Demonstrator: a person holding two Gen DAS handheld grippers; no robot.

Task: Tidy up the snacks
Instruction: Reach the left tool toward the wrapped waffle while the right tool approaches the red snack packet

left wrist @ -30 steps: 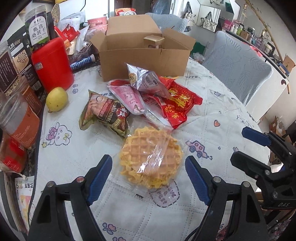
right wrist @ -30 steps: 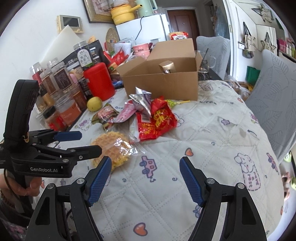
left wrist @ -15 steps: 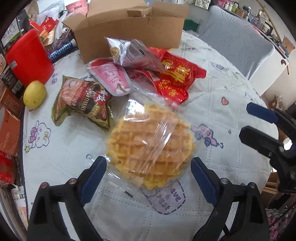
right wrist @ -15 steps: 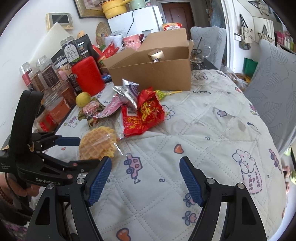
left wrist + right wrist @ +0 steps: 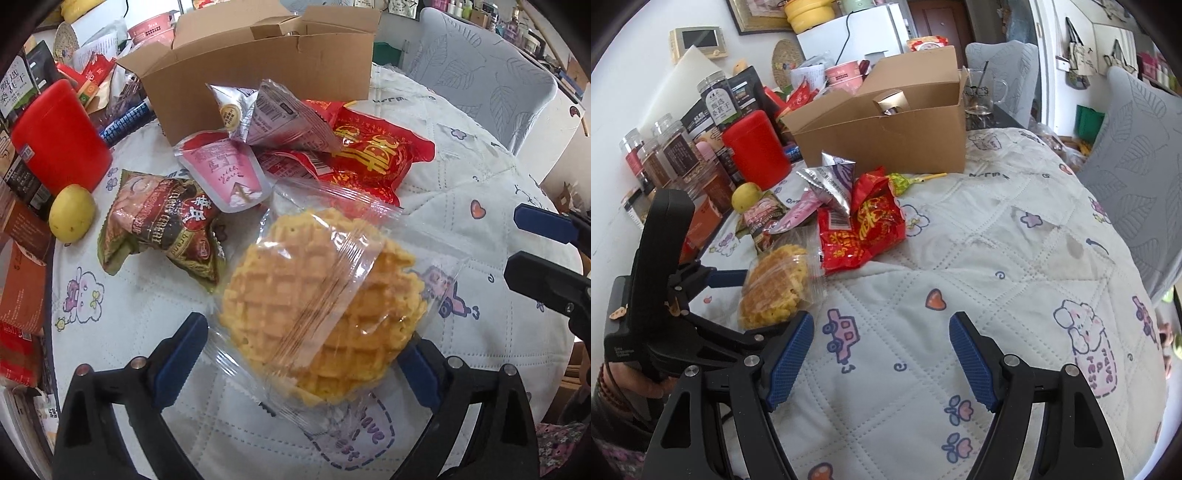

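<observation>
A round waffle in clear wrap (image 5: 321, 295) lies on the quilted table cover, also in the right wrist view (image 5: 775, 288). My left gripper (image 5: 303, 354) is open, its blue pads on either side of the waffle's near edge. Behind it lie a dark brown snack bag (image 5: 166, 229), a pink pouch (image 5: 225, 173), a silver packet (image 5: 266, 114) and red packets (image 5: 369, 158). An open cardboard box (image 5: 258, 66) stands behind them. My right gripper (image 5: 881, 362) is open and empty over the bare cover, right of the left gripper (image 5: 701, 295).
A red canister (image 5: 55, 136), a yellow fruit (image 5: 72, 214) and several jars (image 5: 676, 155) line the left edge. A lollipop (image 5: 905, 181) lies by the box. A glass mug (image 5: 979, 92) stands behind the box. Grey chairs (image 5: 1137, 166) stand to the right.
My left gripper has moved forward and down until its open pads flank the waffle. The right gripper has shifted slightly; the snacks have not moved.
</observation>
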